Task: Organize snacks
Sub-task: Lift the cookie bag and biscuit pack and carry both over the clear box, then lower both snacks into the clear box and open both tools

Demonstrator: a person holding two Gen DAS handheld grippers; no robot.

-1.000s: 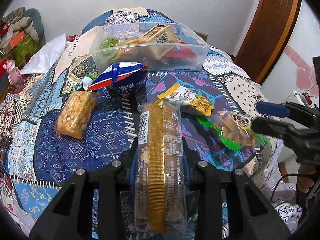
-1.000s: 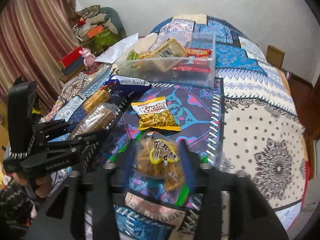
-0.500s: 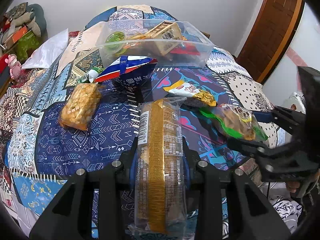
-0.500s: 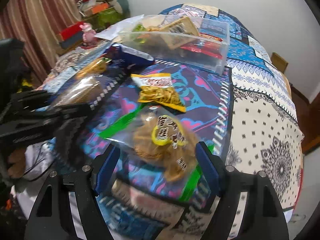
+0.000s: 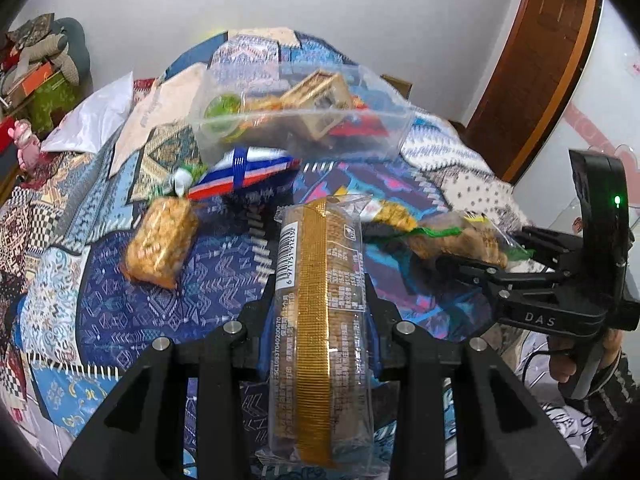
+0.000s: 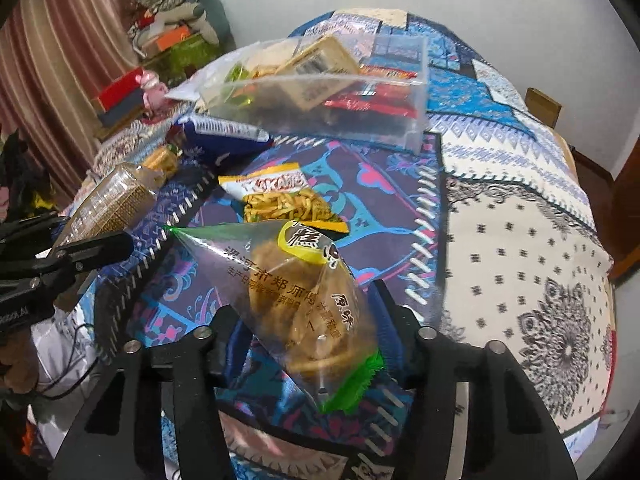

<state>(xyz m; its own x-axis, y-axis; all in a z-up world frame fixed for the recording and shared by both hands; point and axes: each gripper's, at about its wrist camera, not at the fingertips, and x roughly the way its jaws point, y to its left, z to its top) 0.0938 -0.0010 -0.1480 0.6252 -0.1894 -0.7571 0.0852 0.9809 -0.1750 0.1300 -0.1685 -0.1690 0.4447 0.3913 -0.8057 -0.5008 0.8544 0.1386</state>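
left tongs [image 5: 320,300]: clamped on a long clear biscuit sleeve [image 5: 320,320] with a gold strip, which is held lengthwise between the fingers and raised above the bed.
right tongs [image 6: 308,320]: clamped on a clear crisp bag [image 6: 296,292] with green sealed ends and a yellow label; the bag is held tilted above the quilt [image 6: 520,260].
tongs seen across: in the left wrist view the right tongs [image 5: 460,256] are seen at the right edge, closed on the same crisp bag [image 5: 460,240]; in the right wrist view the biscuit sleeve [image 6: 108,208] is seen at the left edge.
nearest loose snack: a yellow packet of fried sticks [image 6: 284,200] is laid flat on the quilt, just beyond the crisp bag.
left side of bed: an orange block of puffed snack [image 5: 162,240] in clear wrap is laid on the blue patchwork.
further back: a blue, white and red bag [image 5: 244,176] is rested against the front wall of the bin.
far: a clear plastic bin [image 6: 416,80] is set on the quilt, with several packets inside, among them a tan box with a barcode [image 6: 316,64] and red wrappers [image 6: 372,100].
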